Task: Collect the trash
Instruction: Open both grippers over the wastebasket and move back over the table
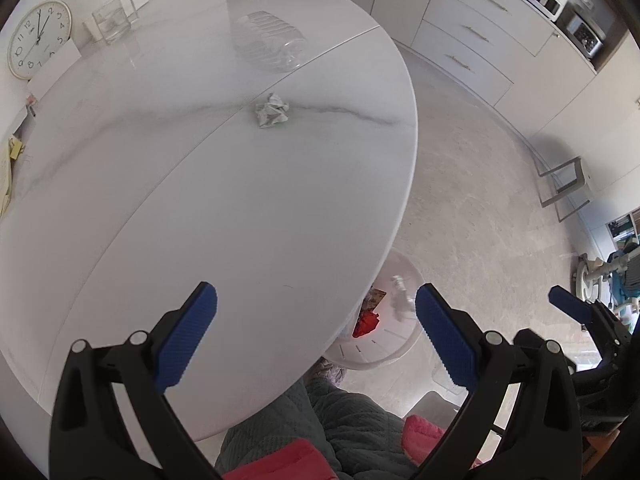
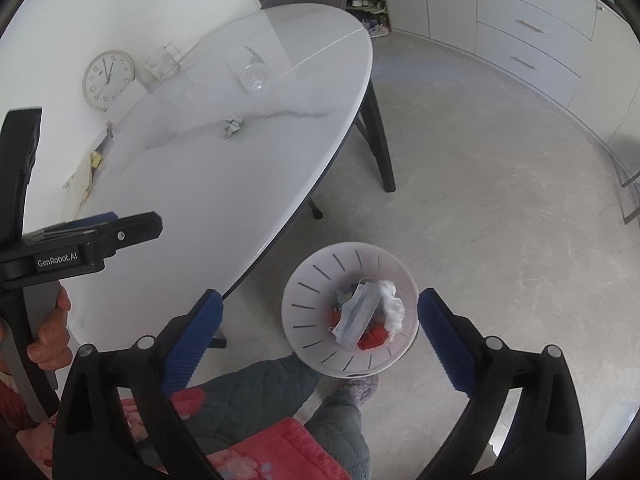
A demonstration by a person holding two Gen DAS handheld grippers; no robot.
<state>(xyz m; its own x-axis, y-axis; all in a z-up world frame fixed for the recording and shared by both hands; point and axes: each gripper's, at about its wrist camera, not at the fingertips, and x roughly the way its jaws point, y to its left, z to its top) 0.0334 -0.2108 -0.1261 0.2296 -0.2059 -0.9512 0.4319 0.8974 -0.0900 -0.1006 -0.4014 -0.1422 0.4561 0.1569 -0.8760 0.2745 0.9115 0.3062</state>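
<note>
Brand on my left gripper [image 2: 116, 236]: "GenRobot.AI", white letters on the black body, at about nine o'clock in my right wrist view.
Wall clock [image 1: 39, 39]: black numerals 1 to 12 round a white dial, at ten o'clock in my left wrist view; a small mark under the 12 is too small for me to read.
Same clock, right wrist view: numerals show but are blurred.
Other text: none I can read.
</note>
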